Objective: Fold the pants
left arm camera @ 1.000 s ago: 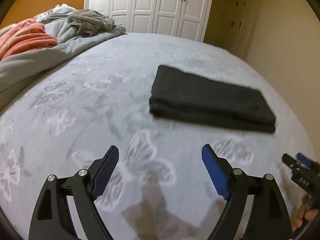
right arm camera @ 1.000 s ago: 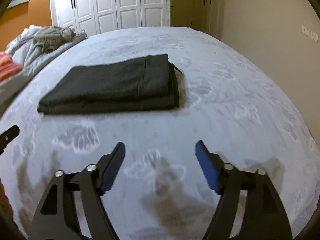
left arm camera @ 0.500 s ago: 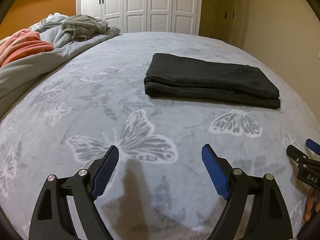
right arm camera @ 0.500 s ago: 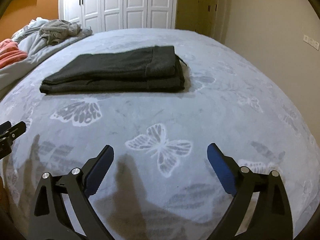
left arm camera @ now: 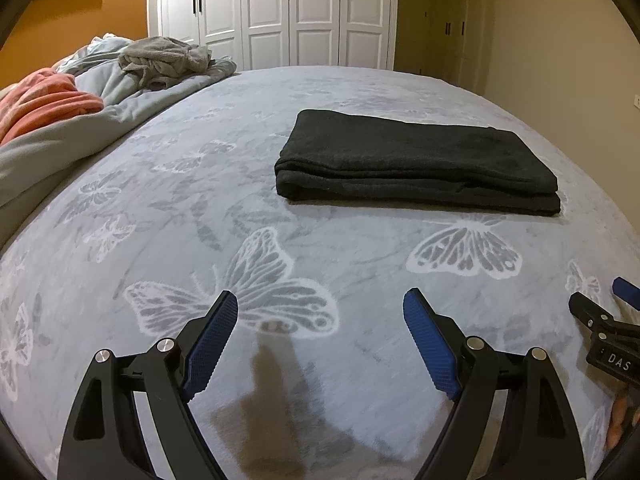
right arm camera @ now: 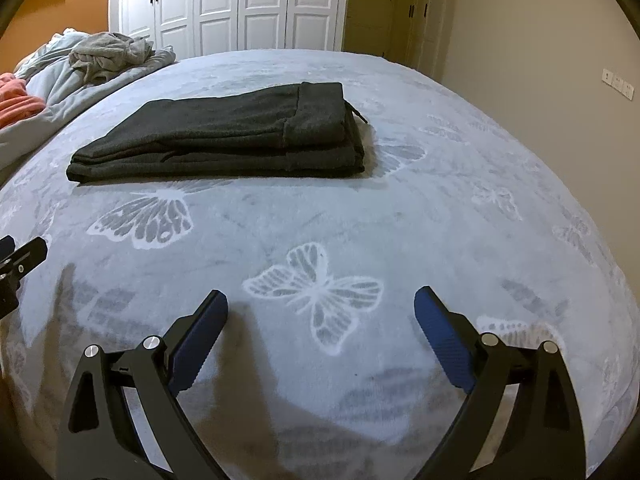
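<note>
Hidden or cut off: the right gripper (left arm camera: 612, 320) shows only as a fragment at the right edge of the left wrist view; fingertips of a hand (left arm camera: 618, 420) peek below it.
Pants (right arm camera: 224, 136): dark, folded into a flat rectangle, lying on the bed (right arm camera: 460, 220) toward its far side; waistband end to the right.
Left gripper (left arm camera: 320, 320): jaws spread, nothing between them, above the butterfly blanket, well short of the pants.
Right gripper (right arm camera: 320, 312): jaws have just been opening, now wide and empty, apart from the pants.
Far left corner: crumpled grey bedding (left arm camera: 160, 60), orange cloth (left arm camera: 44, 100).
</note>
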### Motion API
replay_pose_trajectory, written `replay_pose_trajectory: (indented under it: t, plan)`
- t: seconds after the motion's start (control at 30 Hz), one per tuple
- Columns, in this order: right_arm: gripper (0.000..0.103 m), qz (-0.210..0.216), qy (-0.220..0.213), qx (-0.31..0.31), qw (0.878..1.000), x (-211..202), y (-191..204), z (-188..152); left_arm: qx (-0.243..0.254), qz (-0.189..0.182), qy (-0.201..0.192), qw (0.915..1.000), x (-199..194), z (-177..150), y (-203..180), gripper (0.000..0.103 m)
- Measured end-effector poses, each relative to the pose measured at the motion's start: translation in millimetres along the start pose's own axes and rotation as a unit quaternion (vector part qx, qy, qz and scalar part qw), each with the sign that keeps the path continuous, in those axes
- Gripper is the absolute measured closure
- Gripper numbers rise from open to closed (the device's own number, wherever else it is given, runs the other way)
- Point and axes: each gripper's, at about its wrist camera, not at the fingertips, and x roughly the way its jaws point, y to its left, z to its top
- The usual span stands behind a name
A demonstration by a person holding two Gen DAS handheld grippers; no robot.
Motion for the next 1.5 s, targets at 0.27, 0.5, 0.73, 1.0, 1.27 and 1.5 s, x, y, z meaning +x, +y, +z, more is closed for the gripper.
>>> replay_pose_trajectory:
  t: [0.27, 0.5, 0.73, 1.0, 1.27, 1.5]
  plan:
    - [0.011, 0.004, 0.004, 0.001, 1.000, 2.1, -1.7, 1.8, 0.017, 0.009, -0.001, 0.9998, -0.3, 0.2, -6.1, 0.021]
    - [0.011, 0.003, 0.004, 0.001, 1.000, 2.8, -1.6, 2.1, 0.019, 0.009, -0.002, 0.9998, -0.9, 0.3, -5.8, 0.021]
    - [0.011, 0.002, 0.003, 0.001, 1.000, 2.6, -1.0, 2.1, 0.019, 0.007, -0.002, 0.9998, -0.9, 0.5, -6.3, 0.021]
    - [0.011, 0.002, 0.003, 0.001, 1.000, 2.4, -0.5, 1.9, 0.025, 0.008, -0.004, 0.9997, -1.5, 0.4, -7.6, 0.021]
    - [0.011, 0.001, 0.003, 0.001, 1.000, 2.4, -0.3, 1.7, 0.027, 0.014, -0.002, 0.9995, -1.2, 0.0, -8.9, 0.021]
    - [0.011, 0.001, 0.003, 0.002, 1.000, 2.5, 0.0, 1.7, 0.026, 0.014, 0.000, 0.9996, -0.6, 0.1, -8.7, 0.018]
